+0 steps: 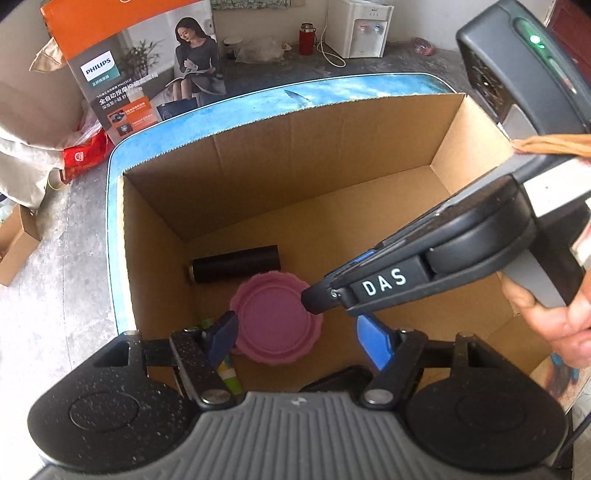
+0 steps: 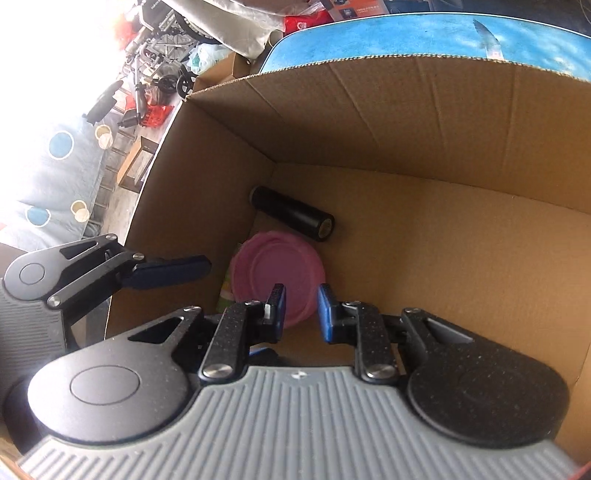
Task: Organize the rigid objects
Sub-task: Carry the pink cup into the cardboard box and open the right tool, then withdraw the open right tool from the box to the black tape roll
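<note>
An open cardboard box (image 1: pixel 332 147) stands on a blue table (image 1: pixel 258 99). On its floor lie a black cylinder (image 1: pixel 234 264) and a pink round lid or bowl (image 1: pixel 275 321), with a green-and-white item (image 1: pixel 229 369) partly hidden beside it. My left gripper (image 1: pixel 299 336) is open and empty, hovering above the pink piece. My right gripper (image 2: pixel 301 310) is open and empty, also over the pink piece (image 2: pixel 277 269), near the black cylinder (image 2: pixel 291 214). The right gripper's body (image 1: pixel 424 273) reaches into the box from the right in the left wrist view.
A Philips carton (image 1: pixel 147 66) stands beyond the table's far left corner. Red bags (image 1: pixel 81 155) and fabric lie on the floor at left. A water dispenser (image 1: pixel 364 26) and red flask (image 1: pixel 306 38) stand at the back. The box walls (image 2: pixel 406 110) surround both grippers.
</note>
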The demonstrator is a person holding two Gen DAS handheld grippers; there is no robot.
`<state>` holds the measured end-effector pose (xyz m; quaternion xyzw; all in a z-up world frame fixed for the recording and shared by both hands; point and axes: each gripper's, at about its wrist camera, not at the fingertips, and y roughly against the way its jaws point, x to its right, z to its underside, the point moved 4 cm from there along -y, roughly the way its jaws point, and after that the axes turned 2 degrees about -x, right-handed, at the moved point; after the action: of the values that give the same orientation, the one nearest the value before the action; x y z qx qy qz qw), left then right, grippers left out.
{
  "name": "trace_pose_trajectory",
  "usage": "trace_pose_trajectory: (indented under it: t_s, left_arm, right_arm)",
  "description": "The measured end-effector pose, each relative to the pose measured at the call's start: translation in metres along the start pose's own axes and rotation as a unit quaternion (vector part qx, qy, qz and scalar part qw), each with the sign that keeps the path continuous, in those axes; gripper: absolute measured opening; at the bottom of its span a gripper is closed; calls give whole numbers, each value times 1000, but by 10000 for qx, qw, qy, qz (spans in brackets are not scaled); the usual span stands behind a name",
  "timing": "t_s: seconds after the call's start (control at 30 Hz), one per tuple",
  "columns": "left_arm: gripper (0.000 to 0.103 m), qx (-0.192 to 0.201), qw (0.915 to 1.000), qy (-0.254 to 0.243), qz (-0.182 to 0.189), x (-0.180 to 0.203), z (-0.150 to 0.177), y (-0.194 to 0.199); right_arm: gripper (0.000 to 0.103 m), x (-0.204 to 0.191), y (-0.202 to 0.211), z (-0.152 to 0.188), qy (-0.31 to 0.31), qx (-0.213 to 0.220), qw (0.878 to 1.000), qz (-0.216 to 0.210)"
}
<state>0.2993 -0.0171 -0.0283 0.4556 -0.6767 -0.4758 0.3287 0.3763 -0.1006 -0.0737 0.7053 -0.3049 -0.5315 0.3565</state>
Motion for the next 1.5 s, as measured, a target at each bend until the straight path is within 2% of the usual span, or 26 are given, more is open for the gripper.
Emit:
trace_pose_trajectory:
  t_s: [0.27, 0.47, 0.67, 0.83, 0.93, 1.03, 1.2, 1.37, 1.5]
  left_arm:
    - [77, 220, 9996, 117, 127, 3, 4, 25]
    - [81, 708, 9972, 191, 114, 6, 18, 68]
    - [90, 1394, 9900, 187, 100, 18, 48, 118]
    - [95, 1674, 9858, 95, 83, 38, 85, 136]
    - [99, 1767, 9841, 94, 148, 52, 108, 131]
    - [100, 1748, 9839, 28, 364, 72, 131, 115]
    - [100, 1509, 9870, -258, 487, 106, 160, 67]
    - [99, 1329, 9880, -717, 325, 137, 178, 33]
    - [95, 1204, 9871, -1019, 273, 158, 182, 16]
  right_arm:
    - [19, -6, 2, 4, -50, 15, 10000, -72]
    - [23, -12, 45, 20, 32, 574, 9978, -340]
    - [38, -25, 116, 65, 210, 1446, 9874, -614]
    - [61, -32, 165, 132, 315, 2239, 9709, -787]
    - [78, -32, 177, 175, 366, 2538, 9648, -584]
    - [83, -25, 173, 214, 275, 2717, 9617, -233]
    - [84, -4, 153, 262, -69, 2925, 9557, 324]
    - [82, 18, 119, 290, -327, 2756, 9586, 631]
    - [70, 27, 97, 290, -413, 2534, 9643, 649]
